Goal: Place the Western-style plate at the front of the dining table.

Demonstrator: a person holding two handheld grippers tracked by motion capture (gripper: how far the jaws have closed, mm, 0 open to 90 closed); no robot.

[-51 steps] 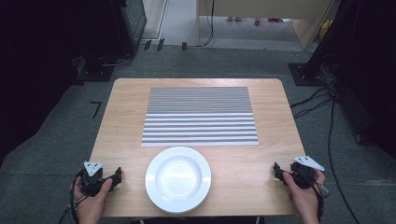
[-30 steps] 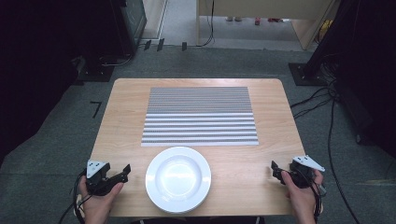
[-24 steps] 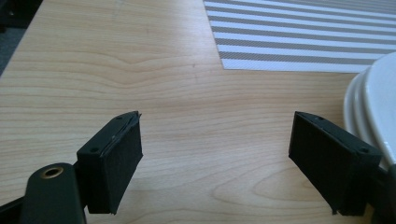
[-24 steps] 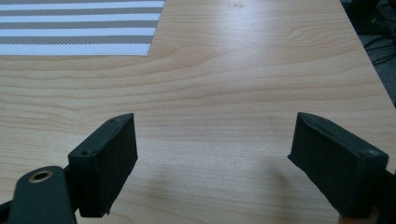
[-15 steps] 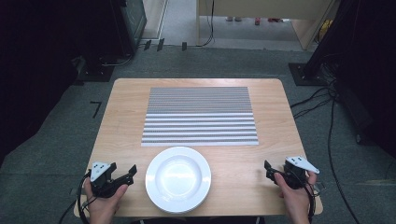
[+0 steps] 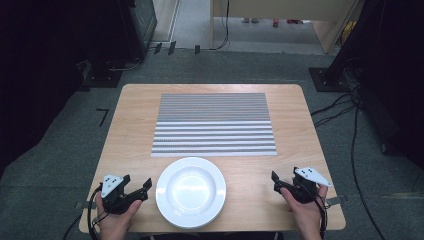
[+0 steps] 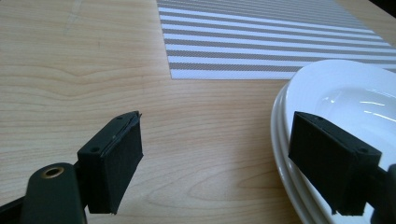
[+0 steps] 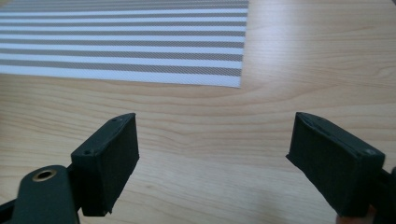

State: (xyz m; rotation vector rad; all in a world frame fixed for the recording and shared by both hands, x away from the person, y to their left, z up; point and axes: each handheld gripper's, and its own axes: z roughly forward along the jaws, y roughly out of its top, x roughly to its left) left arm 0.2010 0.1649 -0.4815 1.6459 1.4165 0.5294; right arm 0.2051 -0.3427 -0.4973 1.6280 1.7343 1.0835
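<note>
White china is the centre here: a stack of plates (image 6: 190, 191) sits at the near edge of the wooden table (image 6: 130, 130). Left of the plates, the left gripper (image 6: 146, 184) is held with jaws wide apart and empty, one jaw seen just beside the rim in the left gripper view. Right of the plates, well apart, the right gripper (image 6: 275, 178) is likewise spread open, holding nothing. Both have been brought closer to the plates than a moment earlier, so a two-sided lift is judged likely. Beyond the plates lies a striped placemat (image 6: 214, 124).
</note>
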